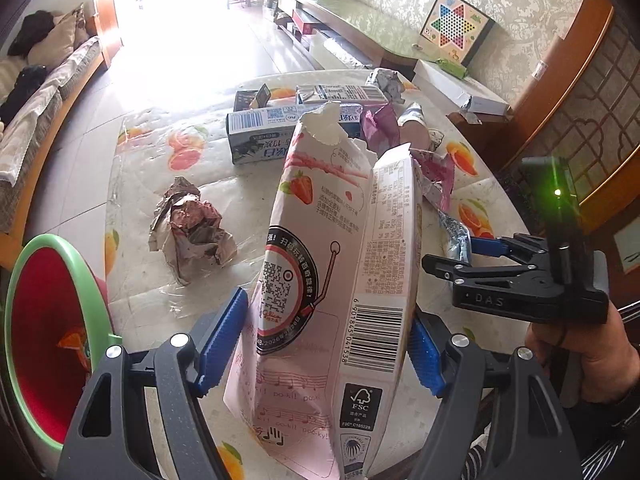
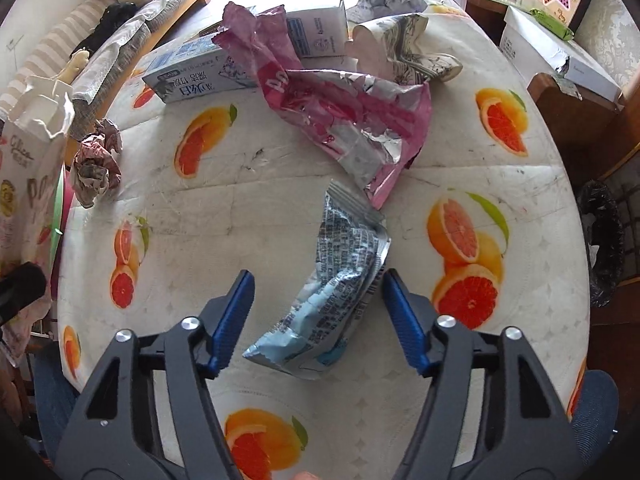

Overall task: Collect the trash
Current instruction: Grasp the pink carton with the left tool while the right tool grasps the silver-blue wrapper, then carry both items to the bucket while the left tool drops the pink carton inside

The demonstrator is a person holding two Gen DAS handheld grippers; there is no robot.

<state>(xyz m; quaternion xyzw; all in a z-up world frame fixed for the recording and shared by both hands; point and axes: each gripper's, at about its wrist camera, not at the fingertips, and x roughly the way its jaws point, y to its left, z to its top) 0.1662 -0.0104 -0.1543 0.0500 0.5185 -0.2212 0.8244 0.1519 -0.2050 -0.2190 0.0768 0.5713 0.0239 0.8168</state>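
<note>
Risks: pink snack box [image 1: 336, 264] clamped in left gripper [image 1: 326, 344], lifted near green-rimmed bin [image 1: 24, 280]; may slip sideways. Right gripper [image 2: 318, 308] part-open astride blue wrapper [image 2: 340, 280] on table [image 2: 460, 168]; may pinch only an edge.

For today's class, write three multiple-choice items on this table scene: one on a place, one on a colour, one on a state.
1. Where is the blue-grey wrapper?
A. between the right gripper's fingers
B. in the bin
C. on the sofa

2. What colour is the bin's rim?
A. yellow
B. green
C. black

3. What state is the pink snack box in?
A. flat on the table
B. sealed
C. torn open, held in the left gripper

Answers: 1 A, it lies on the tablecloth between the blue pads; 2 B, green rim around red inside; 3 C, ragged top, pads at its sides.
</note>
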